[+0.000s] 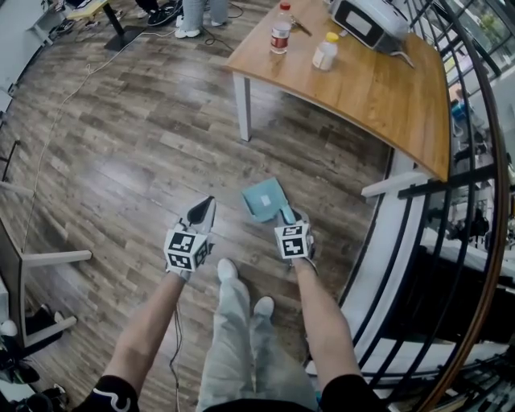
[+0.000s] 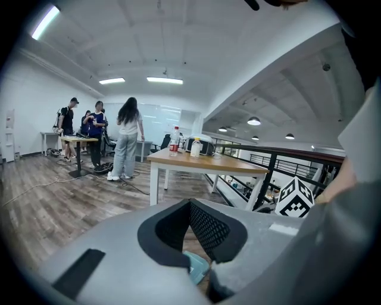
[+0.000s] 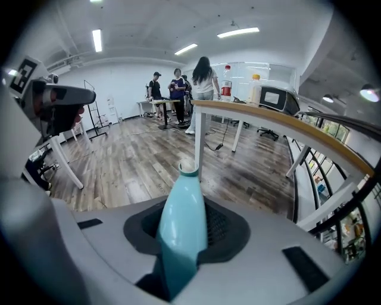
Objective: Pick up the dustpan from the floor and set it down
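A teal dustpan (image 1: 264, 197) lies on the wooden floor just ahead of my feet, its handle pointing back toward me. My right gripper (image 1: 288, 217) is shut on that handle; in the right gripper view the teal handle (image 3: 181, 223) fills the gap between the black pads and sticks up past them. My left gripper (image 1: 204, 209) hovers to the left of the pan, apart from it, its jaws drawn to a point with nothing between them. In the left gripper view a corner of the dustpan (image 2: 196, 265) shows below the shut pads.
A wooden table (image 1: 386, 96) on white legs stands ahead to the right, carrying two bottles (image 1: 281, 32) and a grey appliance (image 1: 366, 20). A black railing (image 1: 455, 265) curves along the right. My shoes (image 1: 228, 269) stand between the grippers. Several people (image 2: 127, 140) stand far off.
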`<state>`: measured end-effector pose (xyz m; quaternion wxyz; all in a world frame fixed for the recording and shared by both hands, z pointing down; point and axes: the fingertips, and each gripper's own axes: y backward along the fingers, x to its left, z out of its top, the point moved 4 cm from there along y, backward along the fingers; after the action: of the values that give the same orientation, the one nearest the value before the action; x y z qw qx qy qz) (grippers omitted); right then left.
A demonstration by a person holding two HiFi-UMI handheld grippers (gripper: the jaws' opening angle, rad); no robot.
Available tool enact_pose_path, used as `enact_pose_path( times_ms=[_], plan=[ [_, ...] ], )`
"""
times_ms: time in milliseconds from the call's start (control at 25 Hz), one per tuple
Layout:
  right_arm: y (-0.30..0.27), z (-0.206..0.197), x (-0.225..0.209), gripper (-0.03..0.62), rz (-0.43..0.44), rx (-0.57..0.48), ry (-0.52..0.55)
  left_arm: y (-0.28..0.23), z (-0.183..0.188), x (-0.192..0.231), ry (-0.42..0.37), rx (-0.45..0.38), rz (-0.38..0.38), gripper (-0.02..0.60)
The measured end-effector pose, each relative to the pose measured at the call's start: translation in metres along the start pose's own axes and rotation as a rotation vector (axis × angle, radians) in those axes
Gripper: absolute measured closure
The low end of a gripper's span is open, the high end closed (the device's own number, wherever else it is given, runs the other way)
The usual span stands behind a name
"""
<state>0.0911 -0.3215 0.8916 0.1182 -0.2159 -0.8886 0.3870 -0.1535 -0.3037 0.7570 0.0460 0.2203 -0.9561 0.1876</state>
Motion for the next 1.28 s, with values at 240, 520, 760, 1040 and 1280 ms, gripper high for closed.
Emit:
enact_pose_path(
  times_ms=[240, 520, 760, 1040, 1280],
  plan=[
    [0.009, 0.01, -0.006, 0.507, 0.002, -0.003, -0.024, 0.006, -0.001, 0.007, 0.007, 0.002, 0.019, 0.584],
    [0.037, 0.037, -0.011, 0.505, 0.046, -0.027, -0.05, 0.012, 0.017, 0.001, 0.01, 0.0, 0.015, 0.584],
    [0.081, 0.067, -0.008, 0.505, 0.052, -0.054, -0.054, 0.033, 0.052, -0.01, 0.001, -0.035, 0.014, 0.584],
    [0.157, 0.093, -0.008, 0.505, 0.048, -0.067, -0.048, 0.071, 0.095, -0.041, -0.023, -0.048, 0.002, 0.584],
    [0.231, 0.121, -0.01, 0.505, 0.038, -0.074, -0.035, 0.119, 0.138, -0.075, -0.04, -0.12, -0.019, 0.584]
  ],
)
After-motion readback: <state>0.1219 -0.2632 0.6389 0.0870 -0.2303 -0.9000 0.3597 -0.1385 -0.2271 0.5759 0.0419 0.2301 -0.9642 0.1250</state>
